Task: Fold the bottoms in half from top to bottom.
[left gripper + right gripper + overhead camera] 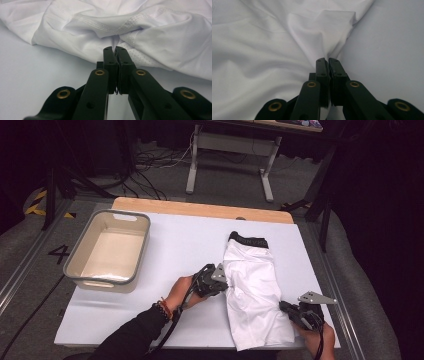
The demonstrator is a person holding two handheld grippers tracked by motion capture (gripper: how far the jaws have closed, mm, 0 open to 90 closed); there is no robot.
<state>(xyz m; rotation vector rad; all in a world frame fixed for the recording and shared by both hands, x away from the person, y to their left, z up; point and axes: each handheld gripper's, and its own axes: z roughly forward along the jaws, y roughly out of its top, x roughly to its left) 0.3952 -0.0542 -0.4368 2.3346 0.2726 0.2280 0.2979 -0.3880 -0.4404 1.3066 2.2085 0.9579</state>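
A pair of white shorts (255,290) with a black waistband (248,240) lies on the white table (165,250), waistband toward the far side. My left gripper (223,285) is at the garment's left edge, and in the left gripper view its jaws are shut on a pinch of the white fabric (117,41). My right gripper (286,309) is at the garment's right edge near the front. In the right gripper view the cloth (322,32) bunches up into the shut jaws.
A beige tub with a grey rim (79,277) stands empty at the table's left. A wooden strip (200,209) runs along the far edge. Beyond it a desk frame (231,142) and cables sit on the floor. A metal rail (320,255) borders the table's right side.
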